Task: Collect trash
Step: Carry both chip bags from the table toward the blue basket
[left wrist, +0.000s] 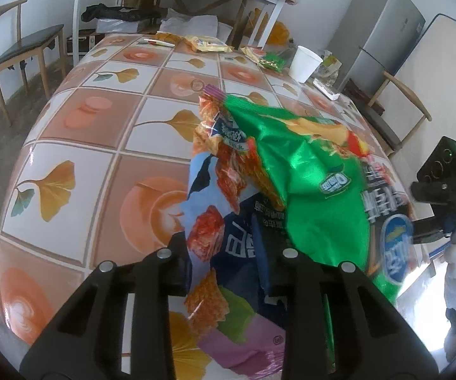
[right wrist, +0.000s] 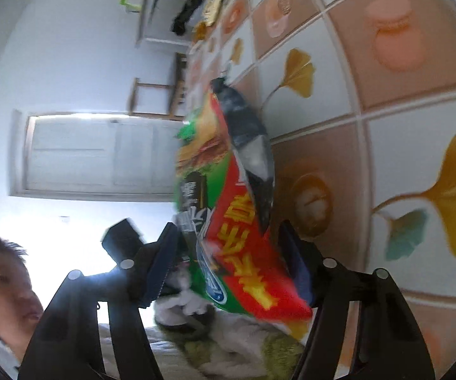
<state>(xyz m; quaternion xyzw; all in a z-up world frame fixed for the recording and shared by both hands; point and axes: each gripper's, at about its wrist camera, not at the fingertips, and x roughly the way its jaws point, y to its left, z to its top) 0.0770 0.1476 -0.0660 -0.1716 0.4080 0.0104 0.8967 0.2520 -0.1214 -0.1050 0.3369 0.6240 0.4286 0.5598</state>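
Observation:
My left gripper [left wrist: 228, 266] is shut on a bunch of snack wrappers [left wrist: 224, 221], blue, orange and pink, held above the tiled tablecloth [left wrist: 101, 133]. A green snack bag [left wrist: 316, 171] hangs over them from the right. In the right wrist view the green and red bag [right wrist: 240, 247] sits between my right gripper's fingers [right wrist: 231, 253], which close on it; the view is rolled sideways and blurred. The right gripper's body shows at the left wrist view's right edge [left wrist: 446, 190].
At the table's far end lie a white paper cup [left wrist: 304, 63], a small green packet [left wrist: 272, 61], a yellow wrapper [left wrist: 209, 44] and a white remote-like object [left wrist: 326, 90]. Chairs [left wrist: 22, 47] stand left and right. A grey fridge [left wrist: 383, 28] is at the back right.

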